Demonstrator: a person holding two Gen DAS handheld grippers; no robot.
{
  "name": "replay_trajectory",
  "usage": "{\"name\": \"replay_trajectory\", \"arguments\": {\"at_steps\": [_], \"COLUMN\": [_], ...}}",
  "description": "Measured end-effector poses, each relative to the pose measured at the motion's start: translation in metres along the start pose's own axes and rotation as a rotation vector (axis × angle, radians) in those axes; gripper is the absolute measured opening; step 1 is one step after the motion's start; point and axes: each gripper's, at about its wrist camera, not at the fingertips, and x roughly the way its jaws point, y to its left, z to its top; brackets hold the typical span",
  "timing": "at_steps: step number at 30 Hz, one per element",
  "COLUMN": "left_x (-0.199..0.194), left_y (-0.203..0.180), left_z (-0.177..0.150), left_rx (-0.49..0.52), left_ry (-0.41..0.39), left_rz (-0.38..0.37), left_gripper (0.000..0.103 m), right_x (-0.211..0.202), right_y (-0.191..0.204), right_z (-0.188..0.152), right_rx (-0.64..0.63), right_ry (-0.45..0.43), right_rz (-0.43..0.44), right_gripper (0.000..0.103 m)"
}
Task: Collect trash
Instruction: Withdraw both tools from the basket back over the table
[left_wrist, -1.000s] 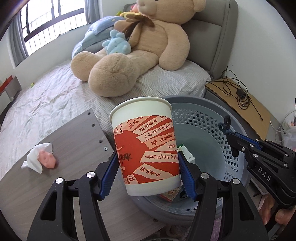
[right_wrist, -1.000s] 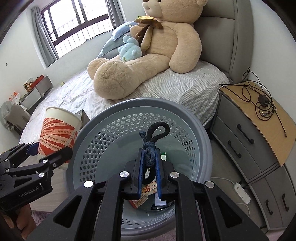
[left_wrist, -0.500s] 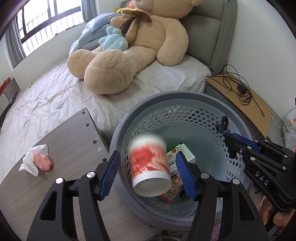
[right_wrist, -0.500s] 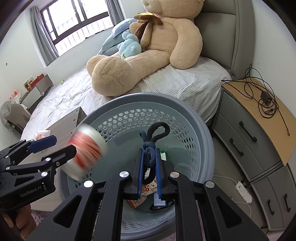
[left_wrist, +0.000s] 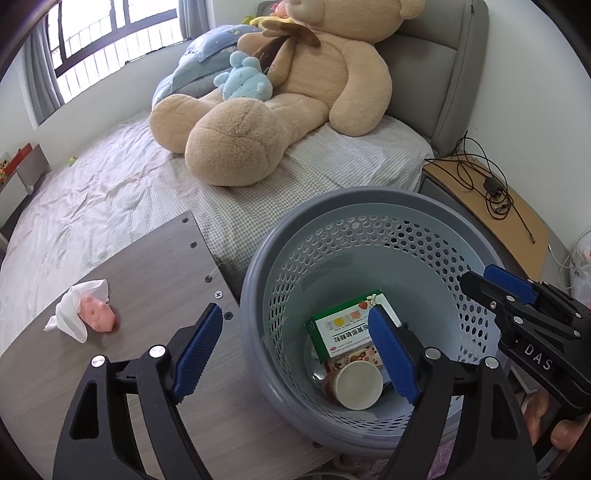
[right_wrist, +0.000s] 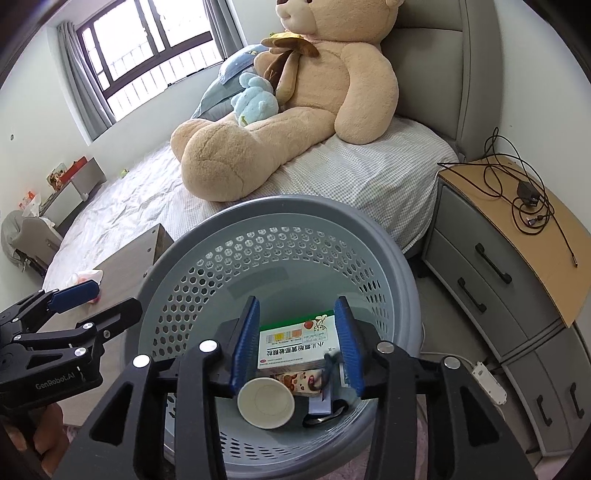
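Table: grey wood-grain; white tissue, pink pig toy.
Bed: checked sheet; large tan teddy bear.
Nightstand: black cables.

Grey-blue basket with honeycomb holes; green-and-white box; cream paper cup; grey woodgrain desk; white tissue; tan teddy bear; fine-checked bed

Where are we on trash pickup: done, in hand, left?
Done: paper cup and green box lie in the basket. In hand: nothing; left gripper and right gripper are opening, empty, over the basket. Left: crumpled tissue and pink item on the table.
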Motion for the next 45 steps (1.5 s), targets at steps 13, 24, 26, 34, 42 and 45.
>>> {"name": "replay_trajectory", "arguments": {"at_steps": [13, 24, 26, 34, 42, 45], "left_x": [-0.011, -0.029, -0.033, -0.053, -0.066, -0.07], "left_y": [0.015, 0.041, 0.047, 0.079, 0.133, 0.157], "left_z": [-0.006, -0.018, -0.021, -0.039, -0.076, -0.089], "left_rx": [-0.029, -0.082, -0.097, -0.158, -0.269, -0.323], "left_ry": [-0.017, -0.047, -0.051, -0.069, -0.048, -0.047], "left_rz": [0.016, 0.053, 0.061, 0.116, 0.198, 0.231], "left_gripper": [0.085, 0.086, 0.087, 0.089, 0.089, 0.089], "right_x": [-0.005, -0.014, -0.015, -0.016, -0.006, 0.001], "right_y": [0.013, 0.035, 0.041, 0.071, 0.124, 0.151], "right_z": [-0.001, -0.003, -0.004, -0.007, -0.008, -0.01], "right_rx": [-0.023, -0.061, -0.072, -0.121, -0.227, -0.273], "right_ry": [-0.01, -0.037, -0.043, -0.045, -0.034, -0.029], "right_rz": [-0.008, -0.014, -0.009, 0.031, 0.124, 0.168], "right_gripper": [0.057, 0.069, 0.07, 0.072, 0.072, 0.073]}}
